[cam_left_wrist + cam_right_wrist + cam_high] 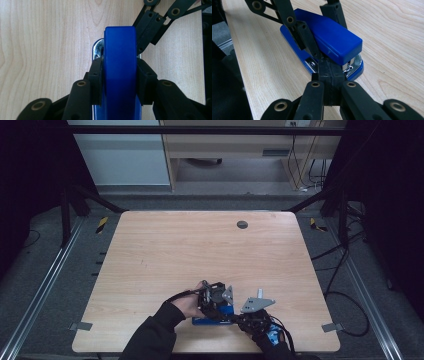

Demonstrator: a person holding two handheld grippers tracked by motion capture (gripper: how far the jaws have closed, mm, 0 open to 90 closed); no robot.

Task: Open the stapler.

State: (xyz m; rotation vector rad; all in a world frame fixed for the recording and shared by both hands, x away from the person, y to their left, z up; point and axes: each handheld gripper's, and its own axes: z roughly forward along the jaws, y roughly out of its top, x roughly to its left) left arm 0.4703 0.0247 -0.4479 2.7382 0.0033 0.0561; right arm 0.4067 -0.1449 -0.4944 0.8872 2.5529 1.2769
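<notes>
Right now your left claw (120, 75) straddles the blue stapler (120, 72), one black pad against each flank of its top arm, so it is pinching the stapler across its width. Along that claw's own view the stapler runs straight up toward twelve o'clock, its chrome nose poking out at about eleven o'clock of the blue arm, and the linkage of your other claw comes in from one o'clock.

Your right claw (330, 75) is pressed together, its two pads meeting flat with nothing between them. In the right gripper view their tips sit at the stapler's (324, 40) front end, just beside the chrome magazine at the base; whether they touch it cannot be told. From there the stapler stretches away toward eleven o'clock, and your left claw's fingers (305, 37) bracket it from twelve o'clock.

From the high view the stapler (212, 320) lies flat on the wooden surface (200, 250) near its six o'clock edge. Your left claw (216, 301) is at the stapler's twelve o'clock and your right claw (239, 319) at its three o'clock. A small dark round disc (242, 224) sits well apart, near the surface's twelve o'clock edge.
</notes>
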